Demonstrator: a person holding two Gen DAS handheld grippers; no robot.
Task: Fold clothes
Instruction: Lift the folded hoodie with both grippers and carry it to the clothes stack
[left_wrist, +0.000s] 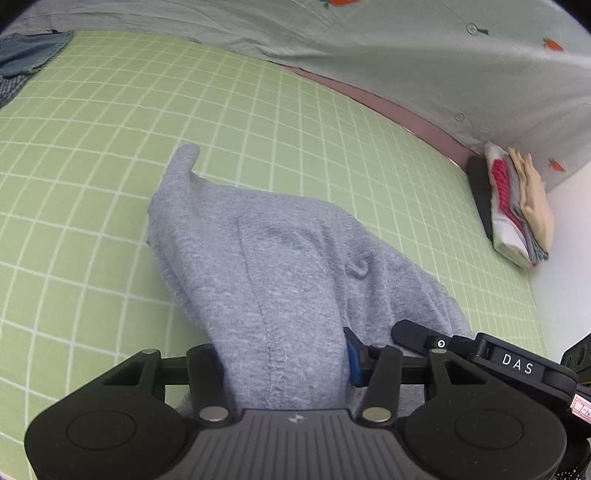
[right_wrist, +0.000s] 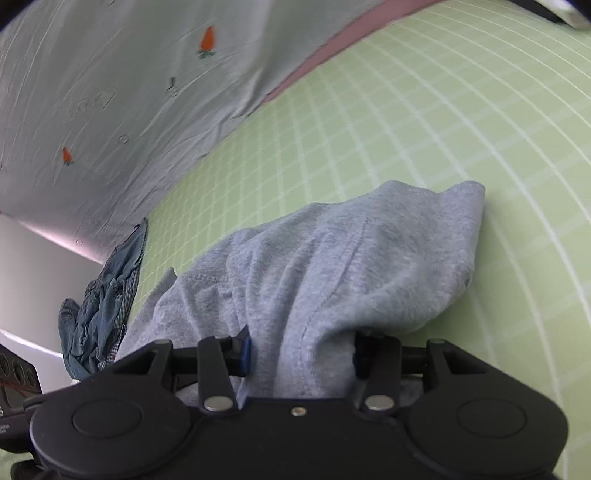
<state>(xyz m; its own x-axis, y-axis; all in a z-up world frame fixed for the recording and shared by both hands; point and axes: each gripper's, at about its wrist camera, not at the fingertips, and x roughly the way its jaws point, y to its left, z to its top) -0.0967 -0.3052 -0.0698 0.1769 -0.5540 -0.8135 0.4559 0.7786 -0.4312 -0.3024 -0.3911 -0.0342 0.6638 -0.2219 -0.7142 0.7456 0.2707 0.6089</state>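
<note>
Both grippers, left gripper and right gripper, have jaws clamped on bunched edges of the grey garment, apparently to carry it over. It trails mid-bed on the green checked sheet, clear of the folded stack at the far corner.

I see a green grid-patterned bed carrying a grey garment, folded clothes at one edge, denim at another.
</note>
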